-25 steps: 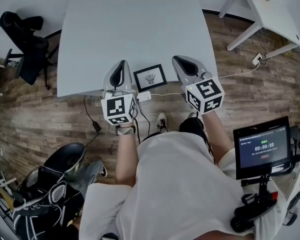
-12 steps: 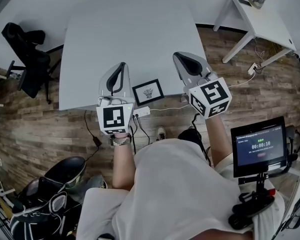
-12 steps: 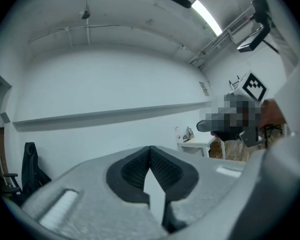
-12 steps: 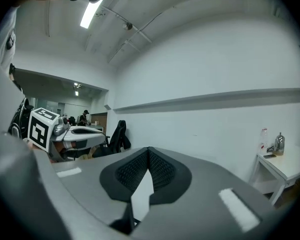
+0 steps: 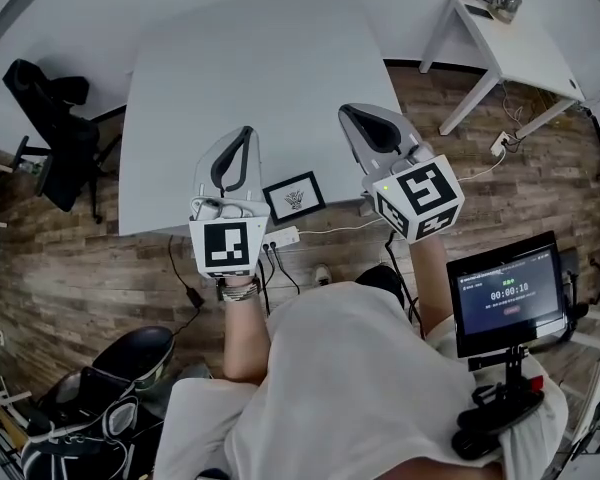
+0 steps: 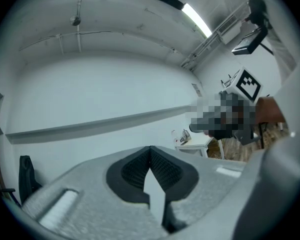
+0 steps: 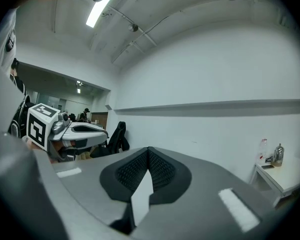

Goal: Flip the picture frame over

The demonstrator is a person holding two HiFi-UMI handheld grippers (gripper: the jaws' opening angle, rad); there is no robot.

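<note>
A small black picture frame (image 5: 294, 197) with a pale print lies face up near the front edge of the white table (image 5: 250, 68). My left gripper (image 5: 244, 131) hangs in the air just left of the frame, and my right gripper (image 5: 346, 110) just right of it; neither touches it. Both point level towards the far wall. In the left gripper view the jaws (image 6: 150, 148) are shut with nothing between them. The right gripper view shows its jaws (image 7: 148, 149) shut and empty too. The frame is hidden in both gripper views.
A black chair (image 5: 45, 118) stands left of the table and a small white side table (image 5: 510, 43) at the back right. A power strip (image 5: 280, 238) with cables lies under the table's front edge. A timer screen (image 5: 505, 293) is at my right, bags (image 5: 100, 388) on the floor at left.
Both grippers have risen and now stand higher above the table's front edge. The frame has not moved.
</note>
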